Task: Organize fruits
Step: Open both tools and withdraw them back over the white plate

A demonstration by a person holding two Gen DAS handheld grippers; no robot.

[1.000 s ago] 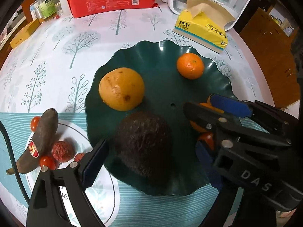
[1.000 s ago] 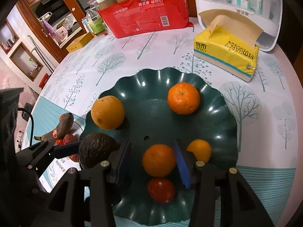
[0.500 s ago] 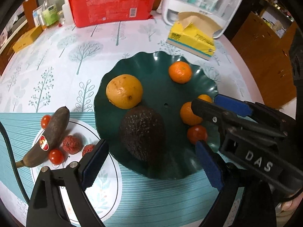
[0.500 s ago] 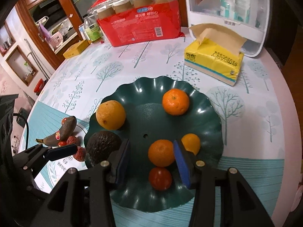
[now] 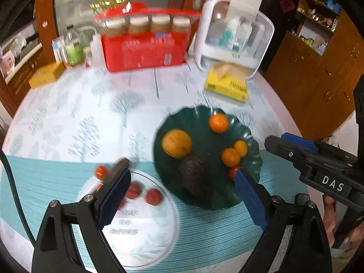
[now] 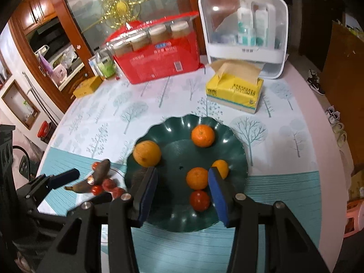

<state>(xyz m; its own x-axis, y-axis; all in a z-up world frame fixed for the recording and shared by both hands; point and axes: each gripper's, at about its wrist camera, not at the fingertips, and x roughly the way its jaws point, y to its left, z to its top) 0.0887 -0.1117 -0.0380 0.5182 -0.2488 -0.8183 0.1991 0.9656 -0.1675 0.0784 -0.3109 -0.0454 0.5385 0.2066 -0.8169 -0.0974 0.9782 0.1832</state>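
Observation:
A dark green wavy plate [image 6: 236,150] [image 5: 252,141] holds a large orange [image 6: 147,153] [image 5: 176,143], three tangerines [image 6: 202,135] [image 6: 197,178] [image 6: 220,168], a red tomato [image 6: 199,200] and a dark avocado [image 5: 195,173]. A white plate [image 5: 145,223] at the left carries a dark banana [image 6: 97,175], small tomatoes and red lychees [image 5: 153,196]. My left gripper [image 5: 182,195] is open and empty, above the table's near edge. My right gripper [image 6: 182,191] is open and empty, above the green plate's near rim.
A yellow tissue box [image 6: 235,92], a white clear-lidded cosmetics case [image 6: 243,31] and a red pack of cups [image 6: 157,54] stand at the back. A small yellow box [image 6: 87,87] and bottles are at the back left. The table edge curves on the right.
Both grippers have pulled back and up, away from the green plate, so more of the table shows. Both stay open and empty. The fruit has not moved.

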